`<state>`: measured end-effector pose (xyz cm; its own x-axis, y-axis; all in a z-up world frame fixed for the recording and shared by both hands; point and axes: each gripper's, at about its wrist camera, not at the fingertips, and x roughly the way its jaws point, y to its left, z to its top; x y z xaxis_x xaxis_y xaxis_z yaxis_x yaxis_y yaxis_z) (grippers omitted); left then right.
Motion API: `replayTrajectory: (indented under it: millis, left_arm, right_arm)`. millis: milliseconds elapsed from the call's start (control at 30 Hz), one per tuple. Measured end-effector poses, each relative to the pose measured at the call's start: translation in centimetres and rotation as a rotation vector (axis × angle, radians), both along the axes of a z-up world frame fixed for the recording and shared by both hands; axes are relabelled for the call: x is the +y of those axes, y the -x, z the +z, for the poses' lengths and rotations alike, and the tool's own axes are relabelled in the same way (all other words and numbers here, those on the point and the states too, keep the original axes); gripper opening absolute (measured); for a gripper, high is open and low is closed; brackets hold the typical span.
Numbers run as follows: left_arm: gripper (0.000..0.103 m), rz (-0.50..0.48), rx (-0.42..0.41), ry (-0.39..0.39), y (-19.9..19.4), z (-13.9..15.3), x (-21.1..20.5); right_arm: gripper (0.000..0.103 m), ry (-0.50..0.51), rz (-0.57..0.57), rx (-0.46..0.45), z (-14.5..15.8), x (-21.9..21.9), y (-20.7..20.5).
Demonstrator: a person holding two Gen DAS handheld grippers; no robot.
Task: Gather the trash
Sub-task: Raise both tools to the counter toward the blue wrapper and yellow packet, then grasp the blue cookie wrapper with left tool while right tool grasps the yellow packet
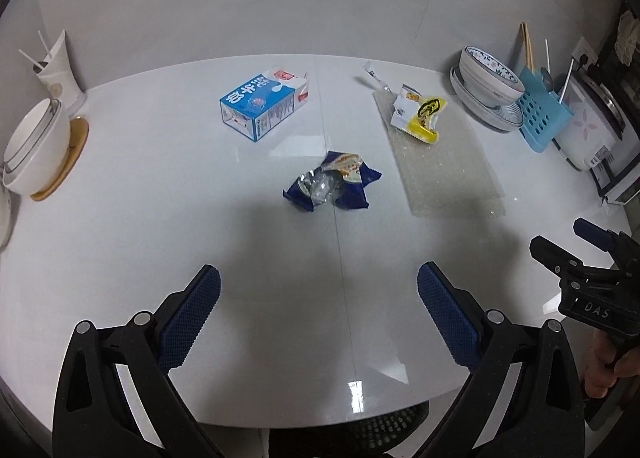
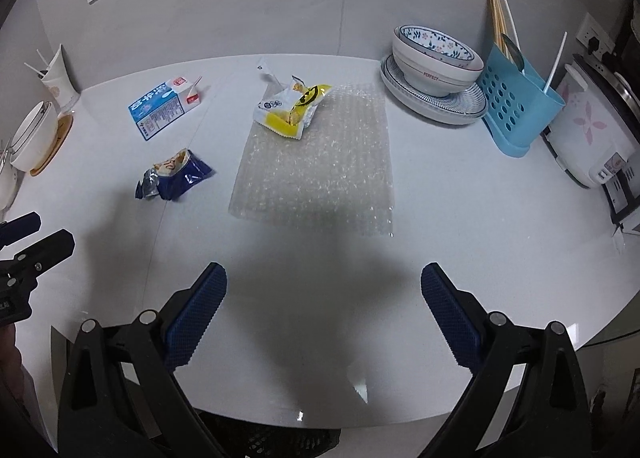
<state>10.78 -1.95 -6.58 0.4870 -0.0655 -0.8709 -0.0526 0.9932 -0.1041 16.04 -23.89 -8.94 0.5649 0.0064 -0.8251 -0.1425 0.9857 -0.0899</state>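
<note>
A crumpled blue snack wrapper (image 1: 334, 186) lies mid-table, ahead of my open, empty left gripper (image 1: 319, 298); it also shows in the right wrist view (image 2: 174, 178). A blue and white milk carton (image 1: 262, 102) (image 2: 164, 108) lies on its side farther back. A yellow and white wrapper (image 1: 418, 114) (image 2: 292, 110) rests on the far end of a bubble wrap sheet (image 1: 444, 166) (image 2: 320, 170). My right gripper (image 2: 323, 298) is open and empty, just short of the sheet's near edge. It appears at the right edge of the left wrist view (image 1: 576, 246).
White table (image 1: 160, 218). At the left are stacked white bowls (image 1: 36, 150) on a wooden coaster and a paper cup (image 1: 58, 70). At the right are patterned bowls on plates (image 2: 436, 74), a blue utensil holder (image 2: 516, 106) and a rice cooker (image 2: 592, 126). The near table edge is close.
</note>
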Motion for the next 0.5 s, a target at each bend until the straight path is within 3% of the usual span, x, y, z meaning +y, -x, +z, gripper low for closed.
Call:
replayTrajectory:
  millis: [500]
  left_arm:
    - [0.097,-0.103,0.068,-0.003,-10.3,-2.9,0.4]
  right_arm:
    - [0.094,-0.019,-0.054,0.054,0.0,1.9,-11.8]
